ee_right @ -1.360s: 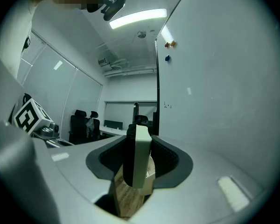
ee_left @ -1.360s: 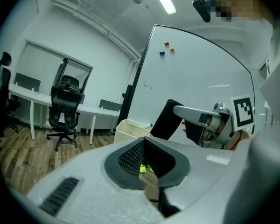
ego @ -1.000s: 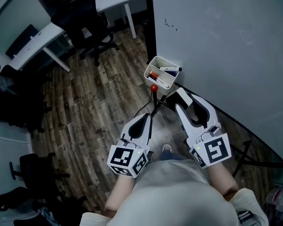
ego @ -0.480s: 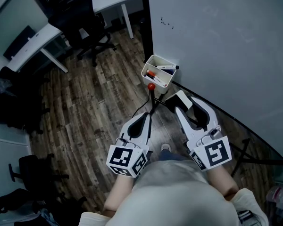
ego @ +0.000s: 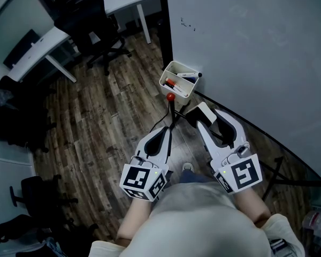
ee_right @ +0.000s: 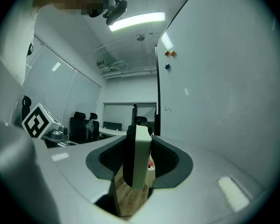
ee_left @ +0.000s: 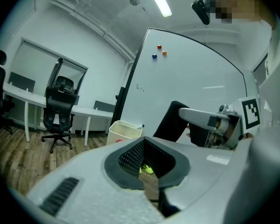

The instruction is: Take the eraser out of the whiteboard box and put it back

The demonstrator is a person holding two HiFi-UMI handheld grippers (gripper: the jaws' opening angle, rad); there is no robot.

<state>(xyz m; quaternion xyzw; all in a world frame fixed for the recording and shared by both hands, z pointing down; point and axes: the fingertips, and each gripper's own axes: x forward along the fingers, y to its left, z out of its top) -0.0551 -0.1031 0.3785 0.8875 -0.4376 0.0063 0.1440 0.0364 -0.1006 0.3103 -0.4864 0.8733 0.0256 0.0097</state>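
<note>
The white whiteboard box (ego: 177, 80) hangs at the whiteboard's lower left edge and holds a few markers. My right gripper (ego: 203, 114) is shut on the eraser (ego: 199, 111), a white block with black felt, held on edge a short way below and right of the box. The right gripper view has the eraser (ee_right: 136, 155) upright between the jaws, with the box (ee_right: 151, 168) partly hidden behind it. My left gripper (ego: 168, 130) is shut with nothing in it, lower and left of the box. The left gripper view shows the box (ee_left: 123, 130) and the held eraser (ee_left: 170, 122).
The whiteboard (ego: 257, 52) fills the right side; its dark frame and stand run down past the box. A red knob (ego: 170, 96) sits just under the box. Black office chairs (ego: 96, 31) and white desks (ego: 48, 47) stand at the upper left on a wood floor.
The right gripper, with the eraser in it, has drawn slightly back from the box. The left gripper has stayed where it was.
</note>
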